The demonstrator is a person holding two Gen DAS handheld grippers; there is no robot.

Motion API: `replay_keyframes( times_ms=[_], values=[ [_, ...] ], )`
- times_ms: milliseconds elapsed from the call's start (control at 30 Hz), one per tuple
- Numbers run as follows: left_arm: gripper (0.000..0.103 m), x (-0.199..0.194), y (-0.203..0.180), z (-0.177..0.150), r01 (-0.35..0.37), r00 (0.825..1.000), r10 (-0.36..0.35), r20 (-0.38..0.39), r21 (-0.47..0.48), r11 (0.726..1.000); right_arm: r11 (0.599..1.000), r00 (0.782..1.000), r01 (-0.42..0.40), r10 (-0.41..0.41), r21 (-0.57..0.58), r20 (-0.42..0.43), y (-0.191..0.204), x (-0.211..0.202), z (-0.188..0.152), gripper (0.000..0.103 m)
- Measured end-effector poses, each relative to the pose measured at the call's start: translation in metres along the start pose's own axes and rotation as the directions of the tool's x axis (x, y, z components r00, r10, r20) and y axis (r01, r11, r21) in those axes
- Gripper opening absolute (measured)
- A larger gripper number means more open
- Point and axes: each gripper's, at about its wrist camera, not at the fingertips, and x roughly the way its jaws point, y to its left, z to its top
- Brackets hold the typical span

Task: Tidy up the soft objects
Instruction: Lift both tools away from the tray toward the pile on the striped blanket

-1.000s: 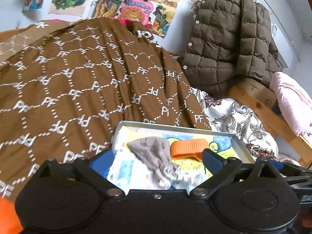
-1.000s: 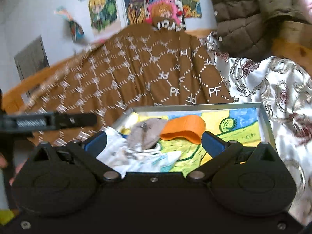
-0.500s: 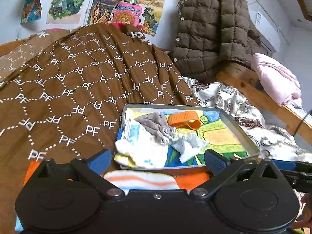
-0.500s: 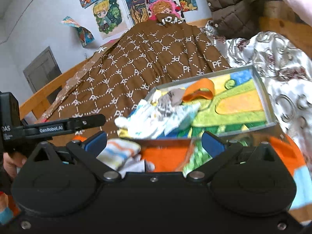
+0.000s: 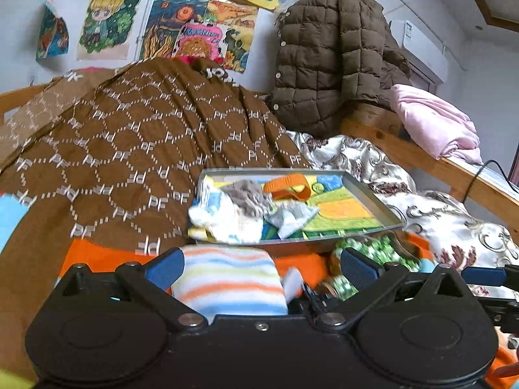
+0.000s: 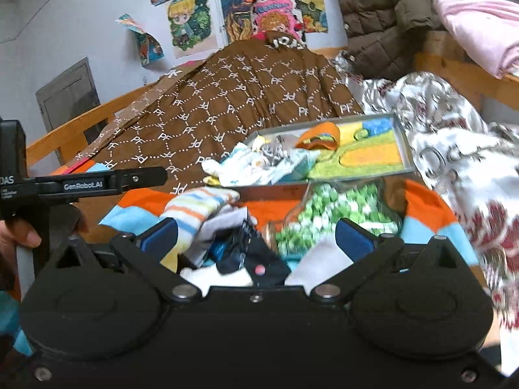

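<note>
A grey tray (image 5: 373,196) (image 6: 407,149) with a colourful lining sits on the bed and holds small soft items: a white-blue cloth (image 5: 223,217), a grey knit piece (image 5: 246,194) and an orange piece (image 5: 287,186) (image 6: 319,137). In front of it lies a pile: a striped sock (image 5: 227,278) (image 6: 194,207), a green-white patterned item (image 5: 373,253) (image 6: 334,217) and dark and white socks (image 6: 246,253). My left gripper (image 5: 261,267) is open above the striped sock. My right gripper (image 6: 256,238) is open above the pile. Both are empty.
A brown PF-patterned blanket (image 5: 136,155) covers the bed's left. A silver floral quilt (image 6: 454,136) lies right. A brown puffer jacket (image 5: 331,61) and pink cloth (image 5: 434,120) hang on the wooden rail. An orange-blue cloth (image 6: 425,207) lies under the pile. The left gripper's body (image 6: 81,184) shows at left.
Both grippers have drawn back from the tray towards me. The tray looks farther off and the sock pile in front of it has come into view.
</note>
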Motion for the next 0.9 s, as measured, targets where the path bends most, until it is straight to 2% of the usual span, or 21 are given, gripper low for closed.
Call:
replay_keyframes(
  times_ms=[167, 367, 533, 667, 900],
  values=[
    [0.102, -0.026, -0.019, -0.016, 0.009, 0.999, -0.006, -0.048, 0.051, 0.999, 0.999, 0.999, 0.044, -0.044, 0.026, 0.01, -0.002, -0.02, -0.022, 0.103],
    [0.102, -0.067, -0.037, -0.038, -0.047, 0.998, 0.048, -0.047, 0.022, 0.999, 0.992, 0.994, 0.101, -0.102, 0.071, 0.023, -0.005, -0.046, -0.047, 0.103],
    [0.102, -0.092, -0.052, -0.048, -0.066, 0.997, 0.07, -0.042, 0.08, 0.995, 0.981, 0.988, 0.151, -0.155, 0.125, 0.021, -0.007, -0.066, -0.064, 0.103],
    [0.102, -0.103, -0.059, -0.057, -0.079, 0.996, 0.082, -0.035, 0.074, 0.994, 0.975, 0.983, 0.182, -0.185, 0.131, 0.008, -0.003, -0.077, -0.073, 0.103],
    [0.102, -0.106, -0.056, -0.085, -0.109, 0.992, 0.11, -0.062, 0.029, 0.994, 0.967, 0.975, 0.211, -0.218, 0.144, 0.036, 0.004, -0.085, -0.082, 0.103]
  ],
)
